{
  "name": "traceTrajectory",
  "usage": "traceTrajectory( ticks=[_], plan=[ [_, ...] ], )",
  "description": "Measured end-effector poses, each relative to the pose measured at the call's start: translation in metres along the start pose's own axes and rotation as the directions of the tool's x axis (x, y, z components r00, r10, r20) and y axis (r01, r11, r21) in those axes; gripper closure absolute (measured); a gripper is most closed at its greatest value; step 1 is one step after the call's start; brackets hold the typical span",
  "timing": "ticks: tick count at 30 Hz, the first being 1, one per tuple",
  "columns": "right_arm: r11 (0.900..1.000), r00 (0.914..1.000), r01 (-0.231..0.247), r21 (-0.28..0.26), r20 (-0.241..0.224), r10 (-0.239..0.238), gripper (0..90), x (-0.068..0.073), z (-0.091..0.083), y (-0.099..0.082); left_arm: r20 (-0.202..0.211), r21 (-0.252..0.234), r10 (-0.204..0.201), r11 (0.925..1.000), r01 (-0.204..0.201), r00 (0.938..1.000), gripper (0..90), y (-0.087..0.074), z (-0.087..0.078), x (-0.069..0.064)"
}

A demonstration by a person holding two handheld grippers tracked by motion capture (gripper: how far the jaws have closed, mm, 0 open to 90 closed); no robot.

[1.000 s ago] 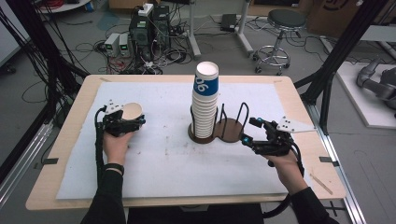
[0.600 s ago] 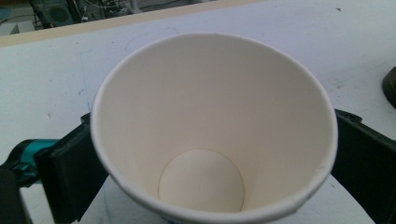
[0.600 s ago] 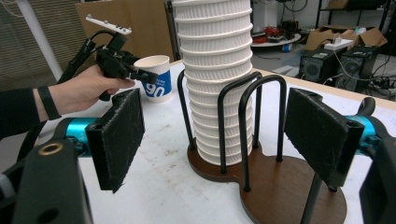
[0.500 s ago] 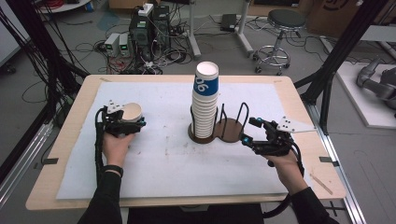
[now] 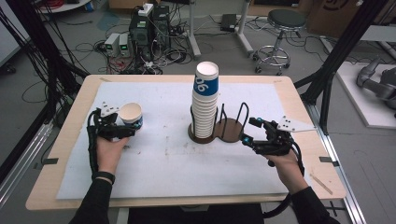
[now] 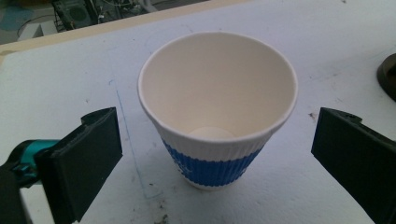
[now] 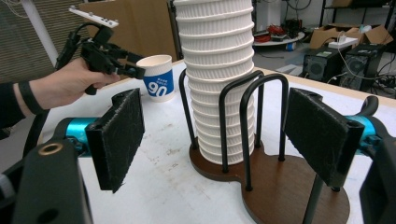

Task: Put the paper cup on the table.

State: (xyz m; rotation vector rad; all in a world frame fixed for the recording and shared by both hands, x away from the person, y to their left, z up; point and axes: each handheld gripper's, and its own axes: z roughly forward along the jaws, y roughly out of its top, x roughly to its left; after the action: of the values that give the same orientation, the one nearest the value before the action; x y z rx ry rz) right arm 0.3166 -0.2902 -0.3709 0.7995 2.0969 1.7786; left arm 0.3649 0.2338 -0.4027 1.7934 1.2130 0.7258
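A white paper cup with a blue band (image 5: 131,115) (image 6: 217,107) stands upright and empty on the white sheet at the left. My left gripper (image 5: 126,126) (image 6: 217,133) straddles it; its jaws have just been opening, and both pads stand clear of the cup's sides. A tall stack of the same cups (image 5: 205,102) (image 7: 219,70) sits in one bay of a wooden holder with black wire hoops (image 5: 231,133) (image 7: 289,186). My right gripper (image 5: 248,130) (image 7: 215,135) is open beside the holder's bare bay, aimed at the hoops. The right gripper view also catches the lone cup (image 7: 159,79) and the left gripper (image 7: 122,63).
A white sheet (image 5: 163,163) covers the wooden table (image 5: 322,177). Behind the table are computers and cables (image 5: 144,28), a stool (image 5: 285,21) and black frame posts (image 5: 345,42). A grey robot arm (image 5: 378,81) lies at the far right.
The left gripper's jaws have spread apart and let go of the cup, which stays standing in place. The left hand has lifted slightly. The right hand has not moved.
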Motion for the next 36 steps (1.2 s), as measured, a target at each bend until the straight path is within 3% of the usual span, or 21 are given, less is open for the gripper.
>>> traceTrajectory(
  ticks=[6, 11, 15, 18, 22, 25, 26, 30, 33, 36],
  plan=[
    [1.0, 1.0, 0.002, 0.007, 0.003, -0.002, 20.4, -0.002, -0.001, -0.002, 0.02, -0.026, 0.043, 0.9988, -0.043, 0.9989, 1.7, 0.001, -0.015, -0.007],
    [0.9997, 0.9997, 0.021, -0.013, 0.014, -0.021, 20.3, -0.002, -0.003, -0.004, 0.07, -0.08, 0.065, 0.995, -0.06, 0.9954, 1.7, 0.004, -0.026, -0.02],
    [0.9962, 0.9969, 0.078, -0.039, 0.008, -0.078, 20.5, 0.003, -0.005, -0.003, 0.121, -0.119, 0.103, 0.9889, -0.089, 0.9873, 1.7, 0.007, -0.032, -0.036],
    [0.9965, 0.9968, 0.079, -0.028, -0.012, -0.079, 20.9, 0.003, -0.005, -0.003, 0.147, -0.163, 0.142, 0.9796, -0.118, 0.9788, 1.7, 0.01, -0.037, -0.049],
    [0.9974, 0.9974, 0.07, -0.019, -0.015, -0.07, 20.7, 0.001, -0.005, -0.004, 0.221, -0.219, 0.175, 0.9676, -0.126, 0.9594, 1.7, 0.012, -0.039, -0.062],
    [0.9984, 0.9979, 0.056, -0.005, -0.031, -0.056, 19.6, -0.002, -0.005, -0.004, 0.288, -0.256, 0.205, 0.9577, -0.131, 0.9355, 1.7, 0.012, -0.039, -0.074],
    [0.9985, 0.9982, 0.054, 0.004, -0.026, -0.054, 19.6, -0.002, -0.006, -0.004, 0.301, -0.263, 0.211, 0.9557, -0.132, 0.9299, 1.8, 0.012, -0.039, -0.076],
    [0.9987, 0.9985, 0.05, 0.005, -0.021, -0.05, 19.7, -0.004, -0.008, -0.003, 0.361, -0.28, 0.253, 0.9474, -0.155, 0.8974, 1.7, 0.012, -0.037, -0.094],
    [0.9982, 0.9987, 0.049, 0.033, -0.011, -0.049, 19.8, -0.006, -0.009, -0.003, 0.386, -0.286, 0.276, 0.9432, -0.17, 0.8802, 1.7, 0.009, -0.035, -0.106],
    [0.9972, 0.9986, 0.053, 0.053, -0.008, -0.053, 19.9, -0.007, -0.008, -0.003, 0.405, -0.284, 0.285, 0.9425, -0.177, 0.869, 1.7, 0.007, -0.035, -0.113]
  ],
)
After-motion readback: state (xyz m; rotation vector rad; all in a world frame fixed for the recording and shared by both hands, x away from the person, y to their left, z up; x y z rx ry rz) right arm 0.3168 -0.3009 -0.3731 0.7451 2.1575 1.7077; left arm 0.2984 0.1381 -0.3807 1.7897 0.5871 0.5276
